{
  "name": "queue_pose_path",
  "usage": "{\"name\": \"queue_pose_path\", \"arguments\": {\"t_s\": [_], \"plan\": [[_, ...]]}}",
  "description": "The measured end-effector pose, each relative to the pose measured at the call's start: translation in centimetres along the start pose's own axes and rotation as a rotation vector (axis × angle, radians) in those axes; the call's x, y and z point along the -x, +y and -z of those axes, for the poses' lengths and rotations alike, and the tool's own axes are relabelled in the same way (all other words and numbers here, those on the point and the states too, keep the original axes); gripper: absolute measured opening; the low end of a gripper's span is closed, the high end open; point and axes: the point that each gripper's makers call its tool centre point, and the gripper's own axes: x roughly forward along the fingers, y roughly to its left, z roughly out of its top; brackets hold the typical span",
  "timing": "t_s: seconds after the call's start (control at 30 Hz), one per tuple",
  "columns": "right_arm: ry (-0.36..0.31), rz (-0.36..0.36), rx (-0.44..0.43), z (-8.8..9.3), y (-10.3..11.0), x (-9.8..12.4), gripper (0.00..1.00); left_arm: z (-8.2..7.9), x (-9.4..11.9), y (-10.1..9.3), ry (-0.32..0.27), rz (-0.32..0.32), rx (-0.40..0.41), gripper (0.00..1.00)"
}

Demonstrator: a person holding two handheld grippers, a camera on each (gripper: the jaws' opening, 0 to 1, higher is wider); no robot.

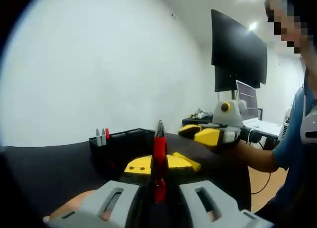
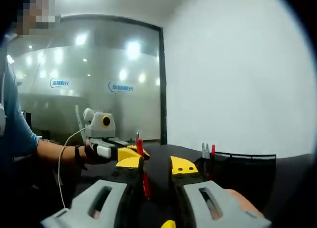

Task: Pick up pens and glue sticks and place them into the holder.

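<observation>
Left gripper [image 1: 158, 176] clamps an upright red pen [image 1: 159, 161]. Right gripper [image 2: 153, 164] jaws narrow, nothing held. Black mesh holder [image 1: 130, 141] on black table [image 1: 49, 163] has 3 pens [image 1: 102, 137].

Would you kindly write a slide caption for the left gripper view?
Left hand-held gripper holds a red pen upright before the black holder, with the right hand-held gripper nearby.

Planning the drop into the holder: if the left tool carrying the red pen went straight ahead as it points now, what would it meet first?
Likely the black mesh desk holder just beyond the upright red pen that the left tool grips; depth is unclear, so it may pass its right end.
</observation>
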Motion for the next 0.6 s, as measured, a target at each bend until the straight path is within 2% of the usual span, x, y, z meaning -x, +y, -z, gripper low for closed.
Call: {"name": "queue_pose_path", "arguments": {"t_s": [0.23, 0.6], "plan": [[0.011, -0.05, 0.017, -1.3, 2.1, -0.5, 0.2, 0.9, 0.4, -1.0, 0.005, 0.005, -0.007, 0.11], [0.052, -0.088, 0.029, -1.0, 4.2, -1.5, 0.2, 0.7, 1.5, -2.2, -0.011, 0.012, -0.017, 0.11]]}}
